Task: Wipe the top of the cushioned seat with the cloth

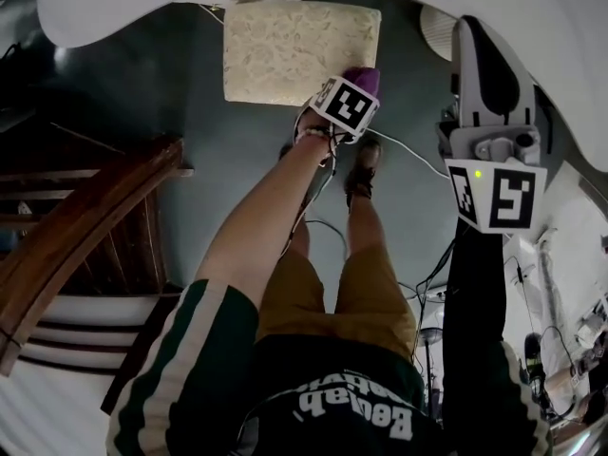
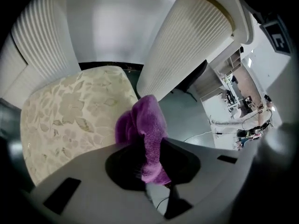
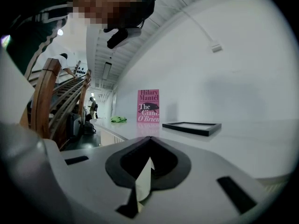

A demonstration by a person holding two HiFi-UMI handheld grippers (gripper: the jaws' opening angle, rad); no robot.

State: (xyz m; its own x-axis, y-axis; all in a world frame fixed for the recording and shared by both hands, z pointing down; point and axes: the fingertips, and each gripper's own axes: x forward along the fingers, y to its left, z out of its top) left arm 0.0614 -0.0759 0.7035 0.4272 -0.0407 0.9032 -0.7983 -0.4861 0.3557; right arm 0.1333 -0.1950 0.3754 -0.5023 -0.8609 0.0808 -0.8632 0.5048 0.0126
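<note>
The cushioned seat [image 1: 285,50] is square and cream, with a leaf pattern, and stands on the dark floor ahead of the person's feet. My left gripper [image 1: 355,85] is shut on a purple cloth [image 1: 362,75] at the seat's near right corner. In the left gripper view the bunched cloth [image 2: 145,129] sticks out of the jaws over the right edge of the seat [image 2: 65,120]; whether it touches is unclear. My right gripper [image 1: 473,41] is held up at the right, away from the seat. Its jaws [image 3: 145,171] are closed on nothing.
A dark wooden chair back [image 1: 85,226] stands at the left. Cables [image 1: 418,160] trail over the floor near the person's shoes [image 1: 365,164]. A white pleated shade [image 2: 187,45] rises right of the seat. A pink book [image 3: 148,105] and a black frame [image 3: 191,127] stand on a white counter.
</note>
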